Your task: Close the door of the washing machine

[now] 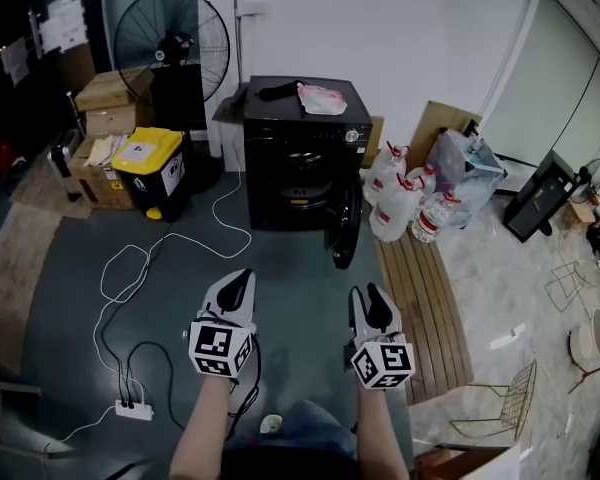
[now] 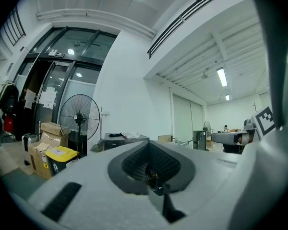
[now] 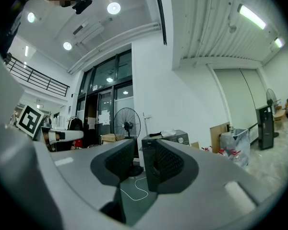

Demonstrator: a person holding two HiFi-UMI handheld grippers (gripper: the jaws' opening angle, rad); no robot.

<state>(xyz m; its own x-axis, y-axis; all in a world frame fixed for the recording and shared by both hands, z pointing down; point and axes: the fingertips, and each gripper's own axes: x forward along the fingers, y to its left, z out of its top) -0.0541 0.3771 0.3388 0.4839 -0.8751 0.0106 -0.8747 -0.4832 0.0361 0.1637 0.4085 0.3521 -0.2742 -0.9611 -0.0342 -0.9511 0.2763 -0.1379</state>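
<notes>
The black washing machine [image 1: 298, 158] stands against the far wall, and its round door [image 1: 346, 230] hangs open, swung out to the right. Both grippers are held level in front of me, well short of the machine. My left gripper [image 1: 236, 290] is shut, its dark pads [image 2: 159, 166] meeting with nothing between them. My right gripper [image 1: 372, 306] is open, and through its gap [image 3: 139, 163] I see bare floor and a white cable. The machine [image 3: 169, 139] shows just beyond the right gripper's tips, and in the left gripper view the machine [image 2: 121, 140] lies behind the left finger.
A standing fan [image 1: 170, 38], cardboard boxes and a yellow-lidded bin [image 1: 150, 168] sit left of the machine. Water bottles [image 1: 408, 206] and a slatted wooden board [image 1: 420, 308] lie to its right. A white cable [image 1: 150, 258] runs to a power strip [image 1: 133, 408] on the floor at left.
</notes>
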